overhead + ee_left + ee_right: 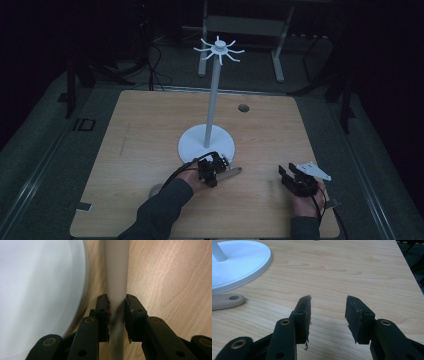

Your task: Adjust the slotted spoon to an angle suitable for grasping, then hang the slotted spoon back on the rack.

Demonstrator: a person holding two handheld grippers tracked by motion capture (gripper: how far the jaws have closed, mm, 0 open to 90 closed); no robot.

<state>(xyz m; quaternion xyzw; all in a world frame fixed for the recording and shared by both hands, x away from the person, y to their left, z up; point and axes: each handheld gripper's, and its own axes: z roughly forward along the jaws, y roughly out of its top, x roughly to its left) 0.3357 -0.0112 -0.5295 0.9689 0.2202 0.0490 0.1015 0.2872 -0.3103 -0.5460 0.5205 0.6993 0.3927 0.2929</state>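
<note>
You are pinching a beige utensil handle (116, 277) between the fingers (103, 315) of your left gripper (212, 169), with the handle lying on the desk (150, 130) just beside the white stand's base (192, 145). Its holed end (227, 301) is pointing toward your right gripper (295, 179), whose fingers (303, 315) are spread wide and holding nothing, hovering over bare wood well apart from the handle.

I judge the grip to be the weak spot: the fingers are biting a narrow part of a smooth, rounded handle, so it may swivel or slide out as you are lifting. The base is close, too; swinging the handle sideways could knock it against that rim, and a hard knock could rock the tall pole (213, 95).
</note>
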